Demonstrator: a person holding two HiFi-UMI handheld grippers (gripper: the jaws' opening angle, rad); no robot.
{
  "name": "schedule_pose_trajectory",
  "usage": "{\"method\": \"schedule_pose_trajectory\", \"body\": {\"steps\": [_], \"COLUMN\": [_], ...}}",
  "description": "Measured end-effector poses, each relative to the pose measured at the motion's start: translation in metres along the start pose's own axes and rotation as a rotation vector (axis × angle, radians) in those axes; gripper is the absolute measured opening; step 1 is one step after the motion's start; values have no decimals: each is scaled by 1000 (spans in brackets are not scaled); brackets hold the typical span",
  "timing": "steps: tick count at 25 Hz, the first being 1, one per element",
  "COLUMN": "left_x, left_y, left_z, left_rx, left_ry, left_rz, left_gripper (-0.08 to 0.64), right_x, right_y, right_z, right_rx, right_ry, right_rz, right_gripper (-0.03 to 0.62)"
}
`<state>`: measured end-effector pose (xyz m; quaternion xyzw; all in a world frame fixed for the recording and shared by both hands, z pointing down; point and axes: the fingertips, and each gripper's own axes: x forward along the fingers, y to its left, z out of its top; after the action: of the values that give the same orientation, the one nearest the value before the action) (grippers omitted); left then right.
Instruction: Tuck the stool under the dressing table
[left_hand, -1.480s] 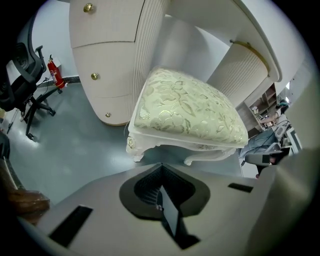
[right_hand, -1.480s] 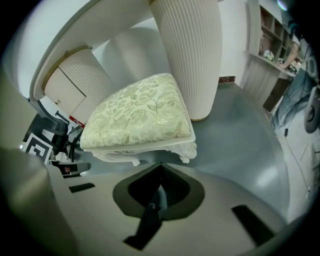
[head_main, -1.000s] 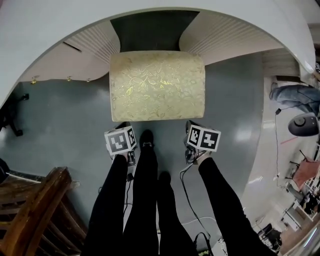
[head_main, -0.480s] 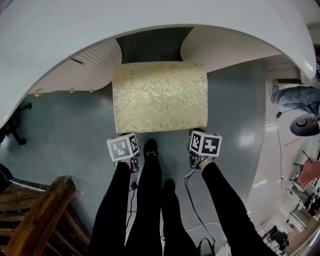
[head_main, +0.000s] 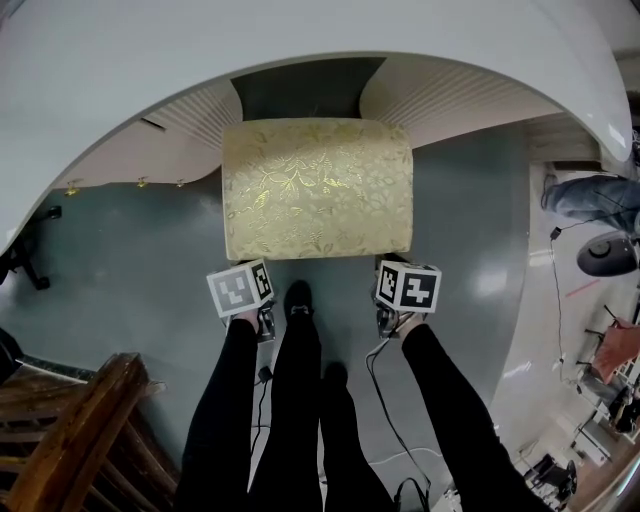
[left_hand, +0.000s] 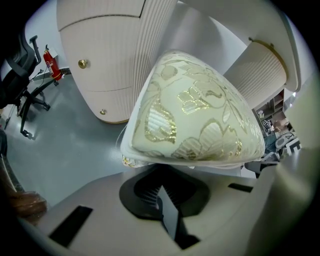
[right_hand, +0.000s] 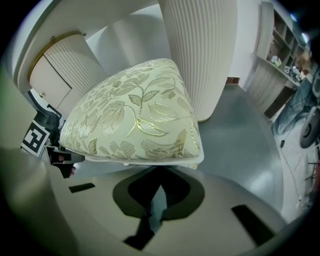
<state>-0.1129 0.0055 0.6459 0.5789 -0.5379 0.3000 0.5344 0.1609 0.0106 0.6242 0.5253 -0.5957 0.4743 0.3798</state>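
The gold-leaf cushioned stool (head_main: 317, 188) stands on the grey floor (head_main: 130, 250). Its far edge is at the mouth of the gap between the white dressing table's (head_main: 300, 40) ribbed pedestals. My left tongs (left_hand: 161, 186) are pressed together beneath its near left corner, and my right tongs (right_hand: 159, 186) are pressed together beneath its near right corner.

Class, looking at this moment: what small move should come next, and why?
Probably push the stool slightly further forward: the left tongs and right tongs are shut on its near corners, yet most of it lies outside the dressing table recess.
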Motion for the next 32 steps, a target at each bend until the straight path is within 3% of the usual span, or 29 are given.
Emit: {"method": "schedule_pose_trajectory", "body": {"steps": [14, 32], "left_x": [2, 0], "left_y": [-5, -7], "left_z": [-3, -1], "left_rx": [7, 4], "left_ry": [-30, -55], "left_rz": [-33, -50], "left_gripper": [3, 3], "right_x": [-3, -3], "right_y": [-5, -1], "right_z": [9, 14], "right_rx": [-42, -77], "right_ry": [-63, -75], "right_rz": [9, 38], "right_gripper": [2, 2]}}
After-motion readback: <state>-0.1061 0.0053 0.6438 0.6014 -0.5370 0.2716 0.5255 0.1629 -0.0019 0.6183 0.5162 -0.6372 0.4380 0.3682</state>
